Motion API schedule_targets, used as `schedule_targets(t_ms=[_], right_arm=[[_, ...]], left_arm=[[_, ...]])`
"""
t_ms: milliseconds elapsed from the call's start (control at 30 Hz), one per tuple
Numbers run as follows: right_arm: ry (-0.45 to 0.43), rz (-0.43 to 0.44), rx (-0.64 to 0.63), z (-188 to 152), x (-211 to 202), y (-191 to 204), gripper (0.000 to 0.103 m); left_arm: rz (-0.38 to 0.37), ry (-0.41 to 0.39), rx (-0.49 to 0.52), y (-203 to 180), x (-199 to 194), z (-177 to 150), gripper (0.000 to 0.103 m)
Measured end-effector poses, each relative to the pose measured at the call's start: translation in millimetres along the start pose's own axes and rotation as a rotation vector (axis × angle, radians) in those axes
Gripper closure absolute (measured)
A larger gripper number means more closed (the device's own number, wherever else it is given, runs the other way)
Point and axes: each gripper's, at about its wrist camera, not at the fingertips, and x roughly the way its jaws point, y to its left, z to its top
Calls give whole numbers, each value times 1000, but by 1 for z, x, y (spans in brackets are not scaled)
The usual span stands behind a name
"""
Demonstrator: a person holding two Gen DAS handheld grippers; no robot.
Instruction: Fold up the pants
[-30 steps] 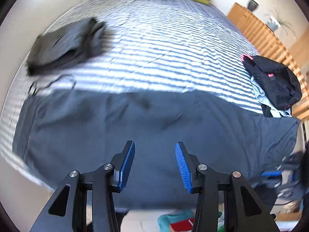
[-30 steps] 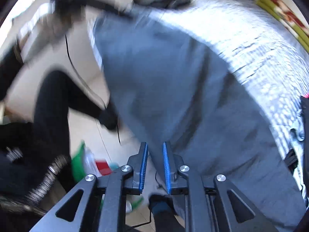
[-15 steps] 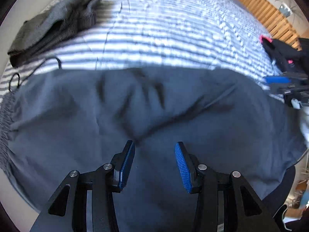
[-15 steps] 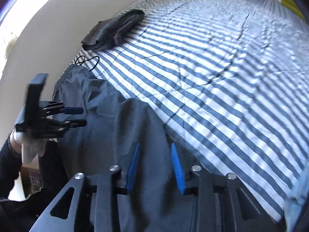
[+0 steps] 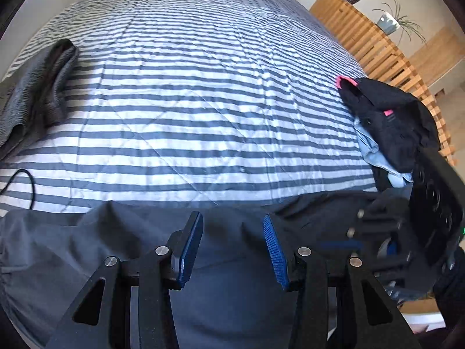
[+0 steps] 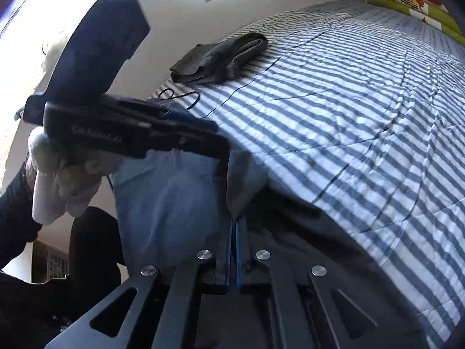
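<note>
1. Left side: the left gripper hovers over the near edge of the bed, its blue-padded jaws standing apart with nothing pinched. The dark grey pants lie spread below and ahead of the jaws, hanging off the mattress edge toward the camera. Beyond the jaws and off to their left sits a folded grey garment.

2. Centre: the far hem line of the pants runs just past the left jaw tips. Ahead of it, bare striped bedding stretches away.

3. Right side: the right gripper has its jaws closed, the blue pads nearly together, with a thin ridge of the pants fabric rising from between them. It appears to be pinched, though the contact itself is in shadow. To the right of the left jaws, a black and pink pile of clothes rests near the bed's edge.

4. Step in hand, as a judgement: taking hold of the pants for the first fold, one side gripped, the other not yet.

5. Next move, likely: the left jaws need to drop onto the fabric edge and close, so both hands can lift and carry the cloth over evenly.
</note>
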Motion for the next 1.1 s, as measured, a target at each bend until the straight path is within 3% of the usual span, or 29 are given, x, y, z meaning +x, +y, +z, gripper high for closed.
schedule_targets(t_ms=[100,267,367,433,567,667,767,867,900,933,1033,1100], right_arm=[[37,-7,-38,-14,15,15,101],[139,60,-19,-26,36,13,97],[148,89,-18,-20,22,9,96],[104,103,30,-7,11,-3,92],[94,75,142,15,9,-32,92],[178,18,218,21,31,-53,96],[258,73,263,20,53,-59,100],[259,185,230,29,65,-44,100],[252,225,227,36,70,-40,100],[240,249,223,44,75,-35,100],[257,264,238,59,101,-29,100],[266,198,260,63,118,-31,100]], left_arm=[[5,45,16,-6,12,-12,56],[62,94,10,8,30,-44,56],[75,96,-10,24,37,-61,56],[63,107,-24,33,39,-69,56],[58,84,-3,37,37,-78,56],[46,66,3,38,30,-82,56],[103,16,9,47,12,-91,56],[101,42,-40,73,9,-102,56],[101,52,-60,83,12,-106,61],[89,24,-63,87,9,-109,61],[115,17,-29,84,9,-112,61],[149,8,23,78,10,-116,58]])
